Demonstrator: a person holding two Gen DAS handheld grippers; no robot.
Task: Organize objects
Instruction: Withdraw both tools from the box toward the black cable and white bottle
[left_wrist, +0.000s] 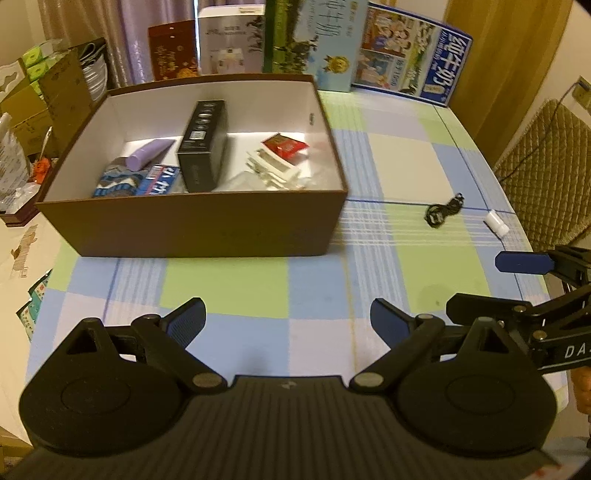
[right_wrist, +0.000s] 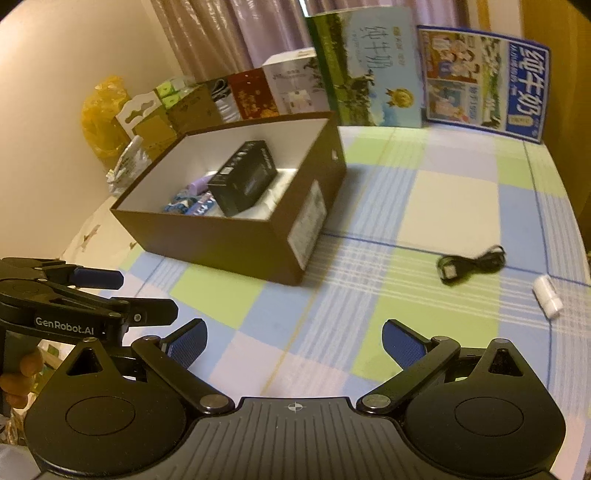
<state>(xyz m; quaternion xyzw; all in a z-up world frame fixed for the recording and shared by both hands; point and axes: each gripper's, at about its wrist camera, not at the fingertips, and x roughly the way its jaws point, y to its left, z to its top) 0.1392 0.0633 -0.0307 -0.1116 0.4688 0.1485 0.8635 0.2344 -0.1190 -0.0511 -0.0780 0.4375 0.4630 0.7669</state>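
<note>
A brown open box (left_wrist: 192, 229) (right_wrist: 229, 240) stands on the checked tablecloth. It holds a black carton (left_wrist: 201, 147) (right_wrist: 245, 181), a purple tube (left_wrist: 149, 153), a blue packet (left_wrist: 155, 181), white plastic pieces (left_wrist: 273, 168) and a red sachet (left_wrist: 284, 146). A coiled black cable (left_wrist: 443, 210) (right_wrist: 471, 264) and a small white cylinder (left_wrist: 496, 223) (right_wrist: 548, 295) lie loose on the cloth to the right. My left gripper (left_wrist: 288, 319) is open and empty, short of the box. My right gripper (right_wrist: 295, 341) is open and empty, over bare cloth.
Milk cartons and gift boxes (left_wrist: 314, 44) (right_wrist: 369, 66) line the far edge. Cardboard boxes and bags (left_wrist: 44, 96) crowd the left. A chair (left_wrist: 550, 173) stands off the right edge. Each gripper shows in the other's view (left_wrist: 546, 291) (right_wrist: 74, 295).
</note>
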